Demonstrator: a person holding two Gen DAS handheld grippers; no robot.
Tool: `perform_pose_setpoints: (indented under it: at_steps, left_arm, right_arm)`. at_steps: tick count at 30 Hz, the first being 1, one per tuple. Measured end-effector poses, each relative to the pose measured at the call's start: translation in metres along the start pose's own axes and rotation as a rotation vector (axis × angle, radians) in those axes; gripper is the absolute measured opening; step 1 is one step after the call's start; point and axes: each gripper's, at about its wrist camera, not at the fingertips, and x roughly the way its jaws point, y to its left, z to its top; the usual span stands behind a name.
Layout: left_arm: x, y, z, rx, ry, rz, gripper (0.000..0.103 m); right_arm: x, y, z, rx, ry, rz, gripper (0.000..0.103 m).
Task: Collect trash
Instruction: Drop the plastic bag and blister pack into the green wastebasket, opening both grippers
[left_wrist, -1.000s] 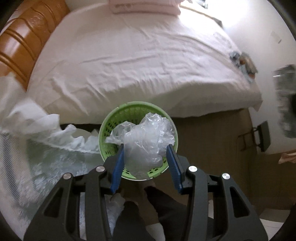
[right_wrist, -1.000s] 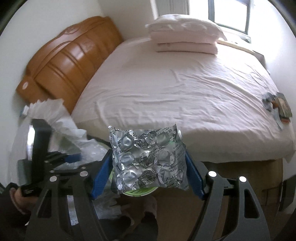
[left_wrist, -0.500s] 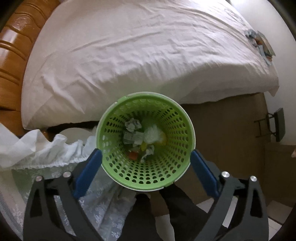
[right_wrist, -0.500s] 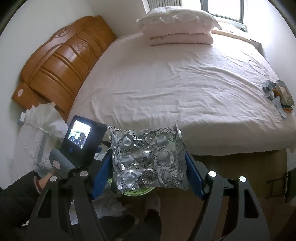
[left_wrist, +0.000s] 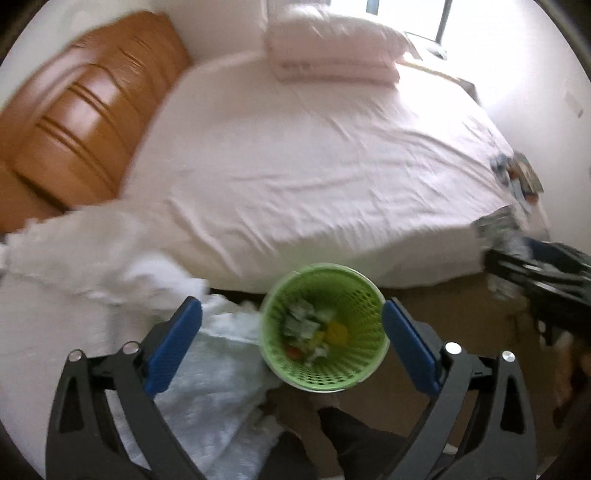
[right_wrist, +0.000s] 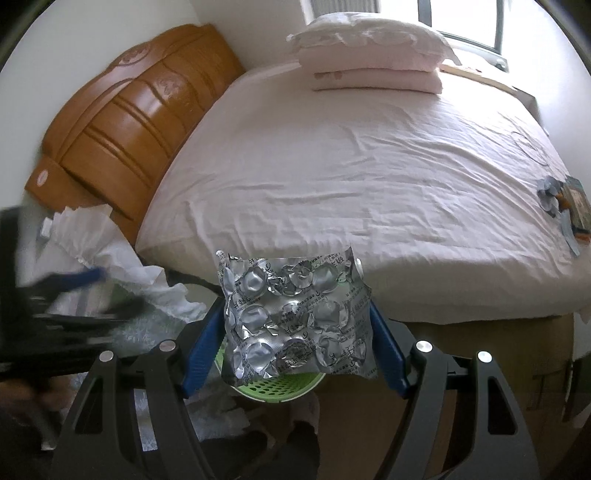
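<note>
A green perforated waste basket (left_wrist: 364, 295) stands on the floor by the bed, with crumpled trash (left_wrist: 314, 332) inside. My left gripper (left_wrist: 291, 341) is open and empty above it, its blue pads wide apart. My right gripper (right_wrist: 297, 326) is shut on a crumpled silver blister pack (right_wrist: 295, 314), held just over the basket's rim (right_wrist: 280, 387). More trash (right_wrist: 563, 203) lies on the bed's far right corner; it also shows in the left wrist view (left_wrist: 517, 173).
A bed with a white sheet (right_wrist: 351, 166), stacked pillows (right_wrist: 373, 62) and an orange wooden headboard (right_wrist: 125, 129) fills the view. White frilly cloth (left_wrist: 110, 251) lies left of the basket. A wooden bed base (right_wrist: 480, 369) is on the right.
My left gripper let go of the clear plastic bag over the basket, opened wide, and then tilted up and drew back. My right gripper kept hold of the blister pack.
</note>
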Motion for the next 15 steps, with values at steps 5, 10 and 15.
perform_pose_setpoints:
  at_steps: [5,10,15]
  left_arm:
    - [-0.057,0.047,-0.028,-0.156,-0.067,0.085,0.095]
    - [-0.078,0.090,-0.053,-0.315,-0.083,0.169,0.095]
    - [-0.085,0.118,-0.066,-0.424,-0.087,0.219,0.095]
  right_arm:
    - [0.023,0.025,0.014,-0.101,0.037,0.038,0.074]
    - [0.045,0.064,0.025,-0.201,0.065,0.104,0.074]
    - [0.059,0.094,0.027,-0.270,0.084,0.151,0.074]
